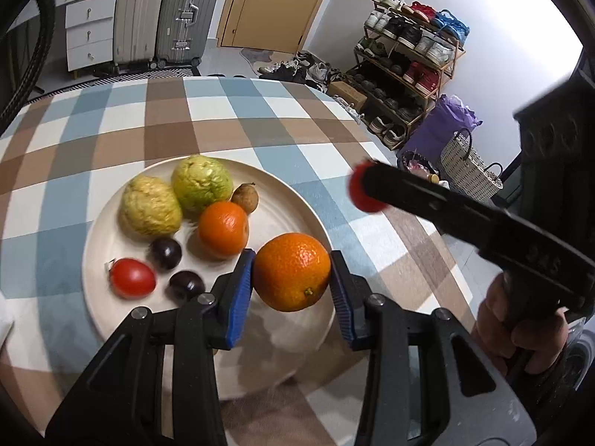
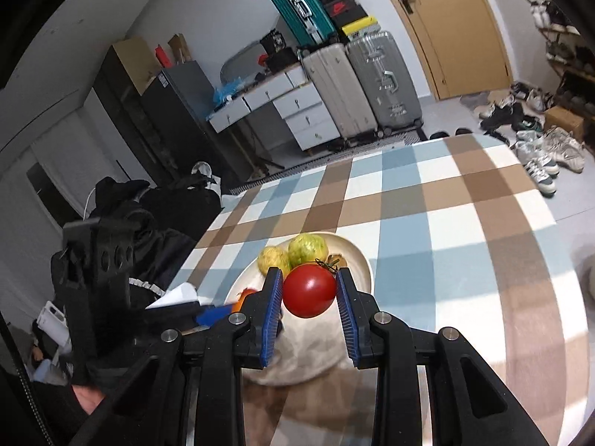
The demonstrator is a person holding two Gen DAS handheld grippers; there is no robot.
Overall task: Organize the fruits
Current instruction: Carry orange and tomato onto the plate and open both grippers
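Two fruits are off the plate (image 1: 297, 200), one per gripper. Left gripper (image 1: 292, 278) is clamped across a large orange (image 1: 292, 272), held over the plate's near rim. Right gripper (image 2: 309, 291) pinches a red tomato (image 2: 309, 290) above the plate's near edge, likely for sorting elsewhere. On the plate: two guavas (image 1: 200, 184), a smaller orange (image 1: 223, 228), two dark plums (image 1: 165, 253), another tomato (image 1: 132, 278), clustered toward its far-left half.

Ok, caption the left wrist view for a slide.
Left tool lifts an orange over the fruit plate.
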